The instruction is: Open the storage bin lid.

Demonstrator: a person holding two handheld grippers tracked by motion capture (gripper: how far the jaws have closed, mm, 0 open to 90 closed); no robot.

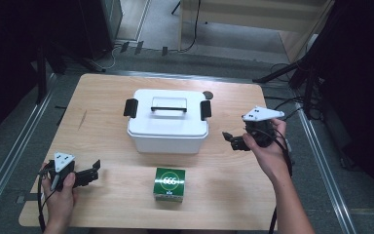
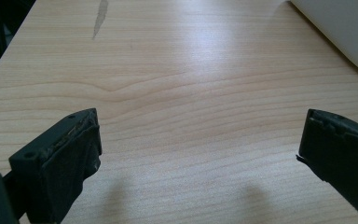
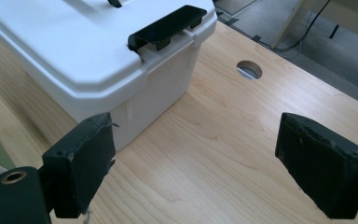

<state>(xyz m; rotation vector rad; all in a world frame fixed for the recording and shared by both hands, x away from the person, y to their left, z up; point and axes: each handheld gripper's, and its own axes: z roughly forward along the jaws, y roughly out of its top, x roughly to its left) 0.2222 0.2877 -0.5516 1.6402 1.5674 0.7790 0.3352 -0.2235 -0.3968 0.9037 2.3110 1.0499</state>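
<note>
We hold our right gripper (image 1: 230,139) raised off the table (image 1: 102,97) near its right edge, jaws spread wide with only bare wood between them; it points toward the white box (image 1: 168,122), which stands lid on in the middle of the table, toward the far edge. The box runs lengthwise from left to right, a black latch at each short end; the right latch (image 3: 168,28) lies ahead of our right jaws and a little to their left, well apart from them, and looks shut over the lid's rim. Our left gripper (image 1: 88,173) sits low by the near left corner, jaws likewise spread and empty, farther from the box; so the right hand looks better placed to reach that latch. A green carton (image 1: 169,184) stands near the front edge, in front of the box.
</note>
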